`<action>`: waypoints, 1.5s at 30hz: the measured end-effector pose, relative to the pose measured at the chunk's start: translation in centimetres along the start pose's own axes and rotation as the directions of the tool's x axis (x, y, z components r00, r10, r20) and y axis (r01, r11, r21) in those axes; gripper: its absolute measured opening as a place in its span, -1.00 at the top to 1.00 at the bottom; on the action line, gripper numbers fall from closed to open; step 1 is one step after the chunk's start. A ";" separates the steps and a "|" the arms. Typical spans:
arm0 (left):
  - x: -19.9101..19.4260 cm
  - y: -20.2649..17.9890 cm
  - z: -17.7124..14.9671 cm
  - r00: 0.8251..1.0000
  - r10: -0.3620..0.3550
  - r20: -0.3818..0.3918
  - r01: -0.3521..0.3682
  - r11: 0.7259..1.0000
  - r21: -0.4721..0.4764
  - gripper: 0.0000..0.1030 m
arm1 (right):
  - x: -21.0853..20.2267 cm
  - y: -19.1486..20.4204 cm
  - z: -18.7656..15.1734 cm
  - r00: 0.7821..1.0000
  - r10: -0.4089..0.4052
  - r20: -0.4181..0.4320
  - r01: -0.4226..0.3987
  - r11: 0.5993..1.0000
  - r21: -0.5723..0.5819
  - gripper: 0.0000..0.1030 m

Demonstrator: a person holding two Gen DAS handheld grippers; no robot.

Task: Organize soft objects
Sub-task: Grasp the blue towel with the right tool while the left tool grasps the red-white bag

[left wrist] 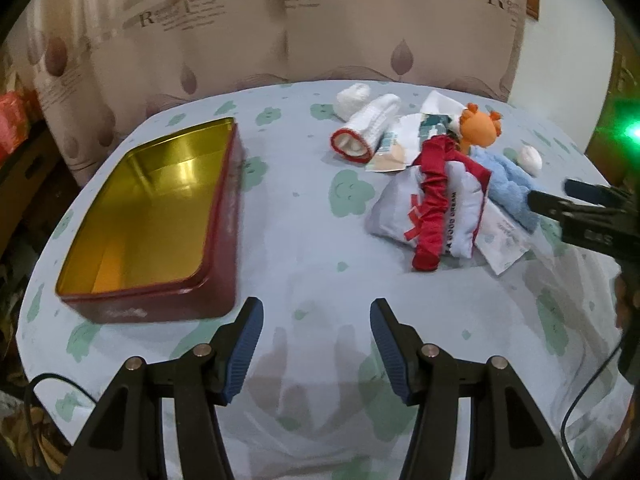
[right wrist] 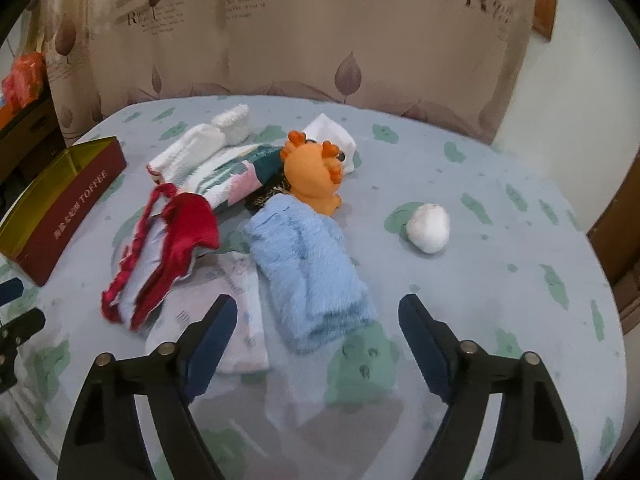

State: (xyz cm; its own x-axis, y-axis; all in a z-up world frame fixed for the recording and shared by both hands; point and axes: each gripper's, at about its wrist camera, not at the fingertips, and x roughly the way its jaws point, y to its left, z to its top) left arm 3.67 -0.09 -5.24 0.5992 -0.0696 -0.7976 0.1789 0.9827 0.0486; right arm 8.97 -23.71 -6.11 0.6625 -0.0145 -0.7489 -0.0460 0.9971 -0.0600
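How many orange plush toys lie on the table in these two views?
1. The orange plush toy lies at the far end of the pile, just behind the fluffy blue cloth. Others could be buried underneath; none shows.

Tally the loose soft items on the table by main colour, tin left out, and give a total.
White: 4 – knit mitten, red-cuffed knit sleeve, folded cloth, small ball
Red and grey: 1 – pouch
Blue: 1 – fluffy towel
Orange: 1 – plush toy
Total: 7; items buried in the pile not counted.
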 end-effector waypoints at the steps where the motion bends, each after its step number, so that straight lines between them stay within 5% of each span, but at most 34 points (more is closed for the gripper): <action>1: 0.2 -0.1 0.3 1.000 -0.012 0.002 0.012 1.000 0.006 -0.11 | 0.5 0.0 0.2 1.000 0.001 -0.005 -0.001 1.000 -0.004 -0.55; 7: 1.1 -1.5 1.7 0.999 -0.052 0.008 0.052 0.997 0.054 -0.11 | 3.8 0.2 1.3 0.999 0.020 -0.041 -0.021 0.999 -0.028 -0.49; 9: 1.5 -2.0 2.2 0.998 -0.062 0.002 0.062 0.996 0.071 -0.11 | 4.7 0.3 1.5 0.998 0.026 -0.051 -0.027 0.999 -0.030 -0.19; 17: 2.5 -4.5 3.7 0.991 -0.133 -0.003 0.132 0.981 0.144 -0.11 | 5.5 -0.5 1.2 0.998 0.060 -0.035 -0.059 0.998 0.023 0.38; 26: 3.3 -8.1 5.6 0.963 -0.267 -0.025 0.267 0.943 0.198 -0.13 | 5.6 -2.4 0.7 0.995 0.097 -0.031 -0.093 0.989 0.111 0.39; 43: 8.3 -8.9 7.8 0.971 -0.233 -0.060 0.241 0.951 0.196 -0.13 | 5.7 -2.4 0.5 0.993 0.113 -0.032 -0.109 0.987 0.117 0.34; 44: 8.3 -8.7 7.9 0.970 -0.237 -0.057 0.244 0.951 0.190 -0.03 | 5.7 -2.4 0.5 0.993 0.114 -0.032 -0.109 0.987 0.115 0.33; 45: 8.3 -8.6 7.9 0.968 -0.245 -0.058 0.252 0.950 0.185 0.28 | 5.7 -2.4 0.5 0.993 0.114 -0.032 -0.109 0.987 0.114 0.33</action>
State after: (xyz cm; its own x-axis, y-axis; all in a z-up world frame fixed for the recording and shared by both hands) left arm 13.28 -10.44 -7.50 0.4905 -0.2981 -0.8189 0.4649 0.8843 -0.0434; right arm 13.25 -26.17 -9.93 0.6284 0.0964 -0.7719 -0.0323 0.9947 0.0980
